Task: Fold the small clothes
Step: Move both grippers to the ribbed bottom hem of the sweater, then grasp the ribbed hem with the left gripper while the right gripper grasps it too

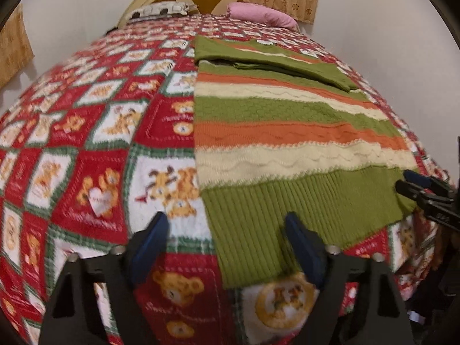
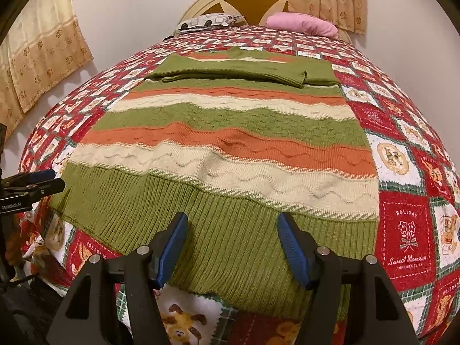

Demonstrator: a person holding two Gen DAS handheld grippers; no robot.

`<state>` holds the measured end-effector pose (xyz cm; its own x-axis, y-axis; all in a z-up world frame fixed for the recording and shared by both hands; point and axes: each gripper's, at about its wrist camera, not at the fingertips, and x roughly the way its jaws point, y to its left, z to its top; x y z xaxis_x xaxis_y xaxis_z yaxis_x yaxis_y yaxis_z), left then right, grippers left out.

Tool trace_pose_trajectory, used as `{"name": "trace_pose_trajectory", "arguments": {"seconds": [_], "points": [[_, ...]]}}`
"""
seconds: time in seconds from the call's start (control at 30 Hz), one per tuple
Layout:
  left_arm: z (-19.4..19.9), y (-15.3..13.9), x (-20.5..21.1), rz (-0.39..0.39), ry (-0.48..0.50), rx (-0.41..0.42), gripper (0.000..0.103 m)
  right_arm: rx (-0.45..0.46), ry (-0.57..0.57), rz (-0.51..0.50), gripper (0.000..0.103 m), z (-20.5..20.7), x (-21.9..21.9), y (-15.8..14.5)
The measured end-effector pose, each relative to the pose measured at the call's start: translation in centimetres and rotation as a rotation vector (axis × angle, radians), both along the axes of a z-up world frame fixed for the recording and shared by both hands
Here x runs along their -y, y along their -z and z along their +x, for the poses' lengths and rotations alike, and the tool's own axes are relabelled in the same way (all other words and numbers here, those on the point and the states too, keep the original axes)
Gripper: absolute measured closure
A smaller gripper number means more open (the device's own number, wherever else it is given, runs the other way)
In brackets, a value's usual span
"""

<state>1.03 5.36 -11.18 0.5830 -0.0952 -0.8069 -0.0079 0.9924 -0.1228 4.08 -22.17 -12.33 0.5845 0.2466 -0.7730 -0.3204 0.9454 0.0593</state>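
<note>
I see my left gripper [image 1: 227, 247] and right gripper [image 2: 233, 247] both gaping, empty, over the striped sweater's [image 2: 230, 155] green hem (sleeves folded at twelve o'clock).

Open blanket [image 1: 86, 132] left of sweater [image 2: 230, 132]; pillows [image 2: 302, 24] far back, headboard [image 2: 250, 0] behind

Blurred by motion across the left wrist view: the bear-print blanket [image 1: 95, 149] just beside the left gripper [image 1: 227, 247]. Cut off at that view's right edge: the right gripper [image 1: 414, 184], only fingertips showing. Hidden under folded sleeves [image 2: 238, 72], far beyond the right gripper: the striped sweater [image 2: 230, 132] neckline.
</note>
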Motion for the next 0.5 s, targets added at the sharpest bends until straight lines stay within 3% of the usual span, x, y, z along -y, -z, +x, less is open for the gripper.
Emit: {"name": "trace_pose_trajectory", "arguments": {"seconds": [0.17, 0.37, 0.43, 0.47, 0.5], "points": [[-0.1, 0.6, 0.4, -0.057, 0.017, -0.027, 0.040, 0.012, -0.005, 0.009, 0.032, -0.2, -0.1, 0.2], [-0.2, 1.1, 1.2, -0.003, 0.030, -0.009, 0.043, 0.030, -0.007, 0.005, 0.030, -0.5, -0.3, 0.3], [-0.5, 1.0, 1.3, 0.009, 0.038, 0.003, 0.057, 0.032, -0.007, 0.005, 0.030, -0.5, -0.3, 0.3], [-0.6, 0.9, 1.5, -0.002, 0.053, 0.008, 0.081, 0.030, -0.007, 0.006, 0.030, -0.5, -0.3, 0.3], [-0.7, 0.8, 1.7, -0.004, 0.066, 0.010, 0.090, 0.030, -0.006, 0.009, 0.030, -0.6, -0.3, 0.2]]}}
